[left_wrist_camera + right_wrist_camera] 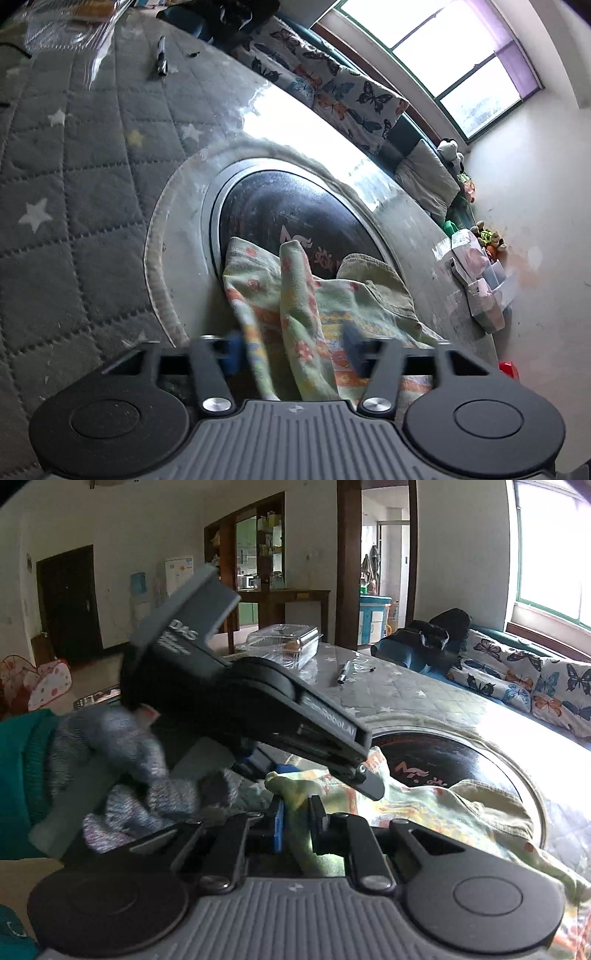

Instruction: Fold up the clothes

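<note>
Left gripper (293,349) had its fingers apart with a raised fold of the garment (321,314) hanging between them, not pinched as far as I could tell. The garment was bunched over the dark disc (288,214) set in the table (74,192), toward the near edge. Right gripper (297,821) was clamped on a bunched edge. Soft, light, floppy stuff, so I'd grab hems or corners.

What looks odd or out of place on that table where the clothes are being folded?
A pen and a clear plastic food box sit on the table's far end, unrelated to laundry. The floral garment lies rumpled over a dark round inset, one edge pinched in the right claw.
</note>
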